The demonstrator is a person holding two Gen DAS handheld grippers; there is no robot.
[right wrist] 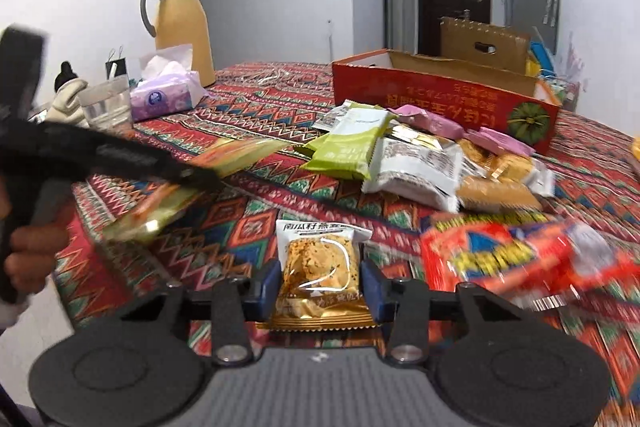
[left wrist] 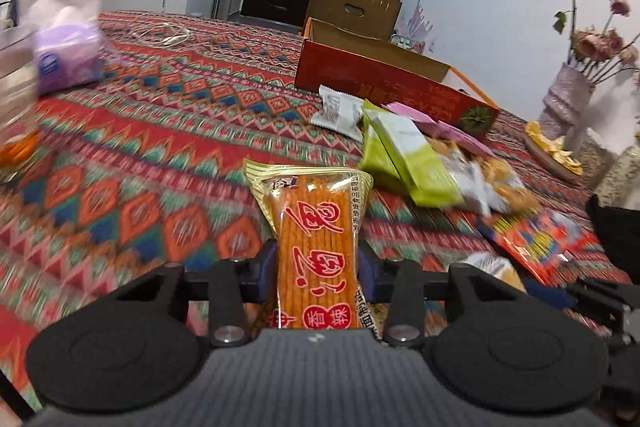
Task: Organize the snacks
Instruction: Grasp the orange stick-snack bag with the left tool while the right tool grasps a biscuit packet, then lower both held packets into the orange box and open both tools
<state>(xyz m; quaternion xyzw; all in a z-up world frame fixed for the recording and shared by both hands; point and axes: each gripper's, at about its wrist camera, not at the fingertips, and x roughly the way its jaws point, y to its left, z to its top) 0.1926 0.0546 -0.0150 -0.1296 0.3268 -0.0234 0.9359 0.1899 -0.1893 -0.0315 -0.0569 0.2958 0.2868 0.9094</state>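
left gripper (left wrist: 318,267): pinching the orange packet (left wrist: 316,247), blue pads pressed on both its sides
orange packet: long clear wrapper with a yellow top edge, thin orange sticks inside, big red characters on the front; it stands up between the fingers, above the patterned cloth (left wrist: 160,147)
right gripper (right wrist: 320,285): pinching the seed cake packet (right wrist: 320,263) from both sides
seed cake packet: small, white top with dark print, clear window on a crumbly golden cake, gold foil at the bottom
snack pile (right wrist: 420,163): green, white and pink packets lying on the cloth just before the red box (right wrist: 440,95)
left view only: vase of dried flowers (left wrist: 568,99)
right view only: yellow jug (right wrist: 180,27), the hand (right wrist: 28,251) holding the left gripper, blurred
both views: purple tissue pack (right wrist: 164,95), red packet (right wrist: 520,255)
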